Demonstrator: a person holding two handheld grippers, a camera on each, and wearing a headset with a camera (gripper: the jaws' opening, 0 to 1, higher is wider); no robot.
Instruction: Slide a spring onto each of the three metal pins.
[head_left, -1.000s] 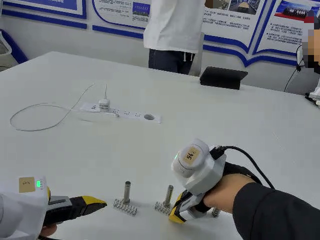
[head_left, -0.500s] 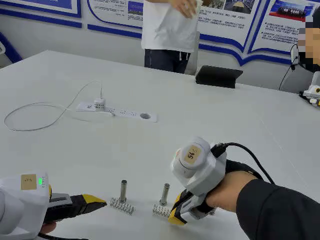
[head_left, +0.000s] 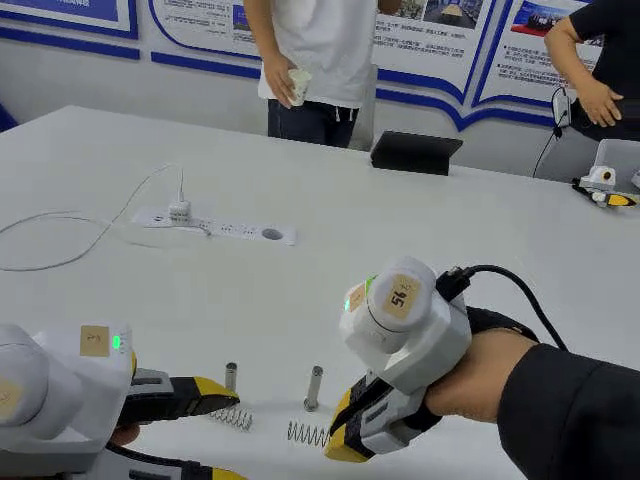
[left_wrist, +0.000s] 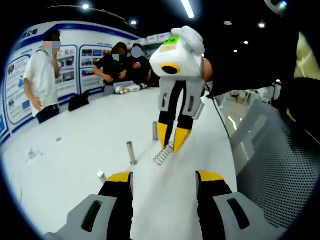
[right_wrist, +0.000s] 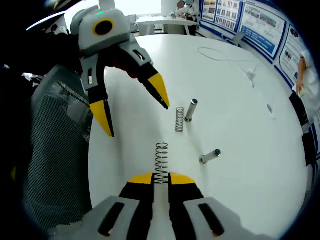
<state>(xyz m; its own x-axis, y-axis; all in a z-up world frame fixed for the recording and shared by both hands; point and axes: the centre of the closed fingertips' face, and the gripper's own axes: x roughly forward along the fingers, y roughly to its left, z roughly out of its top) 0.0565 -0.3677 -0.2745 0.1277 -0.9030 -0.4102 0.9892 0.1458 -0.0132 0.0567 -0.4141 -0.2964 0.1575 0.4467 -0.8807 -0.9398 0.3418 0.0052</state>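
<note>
The right gripper pinches the spring by its near end, axis running up-frame, nearest pin to its right; left gripper spread.

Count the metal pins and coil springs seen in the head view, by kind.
Upright silver metal pins: 2
Silver wire coil springs, lying flat: 2
Total: 4

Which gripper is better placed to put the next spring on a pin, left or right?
Right. The right gripper pinches a spring just beside an upright pin; the left gripper hangs open, holding nothing.
</note>
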